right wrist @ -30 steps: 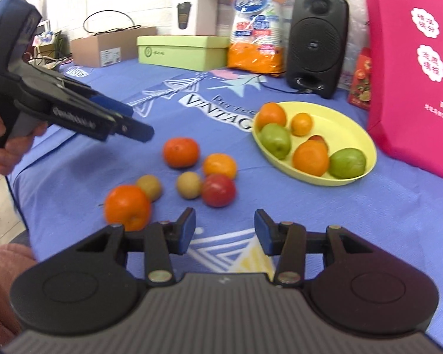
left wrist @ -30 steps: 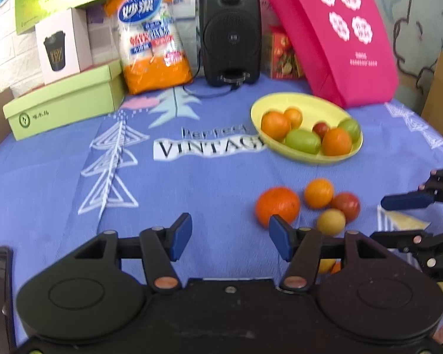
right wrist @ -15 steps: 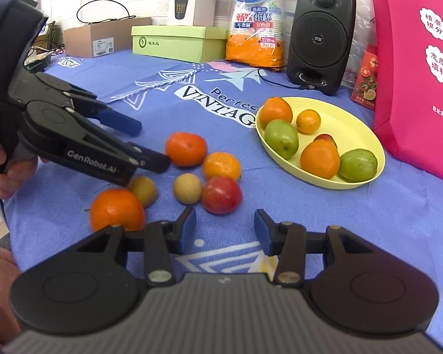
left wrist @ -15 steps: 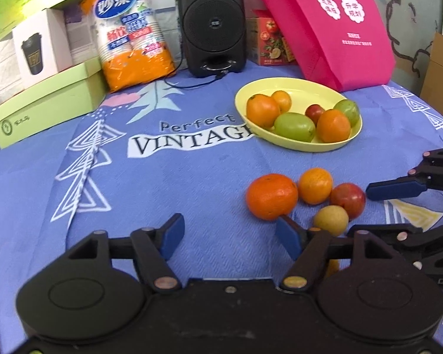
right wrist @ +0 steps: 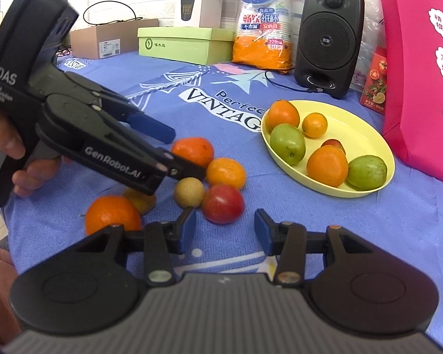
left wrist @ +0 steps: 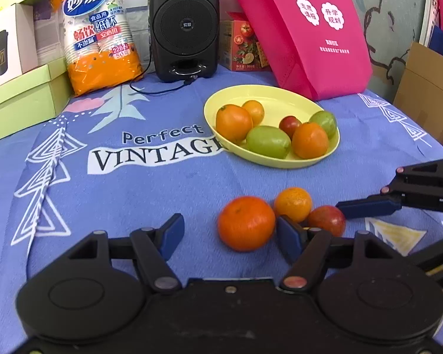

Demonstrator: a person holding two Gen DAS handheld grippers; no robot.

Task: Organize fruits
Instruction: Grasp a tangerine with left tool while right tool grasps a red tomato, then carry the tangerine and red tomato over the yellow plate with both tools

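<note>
A large orange (left wrist: 246,222) (right wrist: 193,150) lies on the blue cloth between the fingers of my open left gripper (left wrist: 230,236) (right wrist: 177,152), close to the right pad and untouched. Beside it sit a smaller orange (left wrist: 292,203) (right wrist: 226,172), a red fruit (left wrist: 327,219) (right wrist: 223,203), a yellowish round fruit (right wrist: 189,191) and another orange (right wrist: 112,215). My right gripper (right wrist: 225,228) stands open just short of the red fruit. The yellow plate (left wrist: 268,94) (right wrist: 366,126) behind holds several orange, green and red fruits.
Along the back stand a black speaker (left wrist: 184,23) with its cable, an orange bag of paper cups (left wrist: 100,38), a green box (left wrist: 23,97) and a pink bag (left wrist: 307,35). A hand (right wrist: 17,159) holds the left gripper. A cardboard box (left wrist: 428,88) sits at the right.
My left gripper has moved forward and down to the large orange and its jaws have widened, so the orange now lies between them. The right gripper has edged slightly closer to the fruits.
</note>
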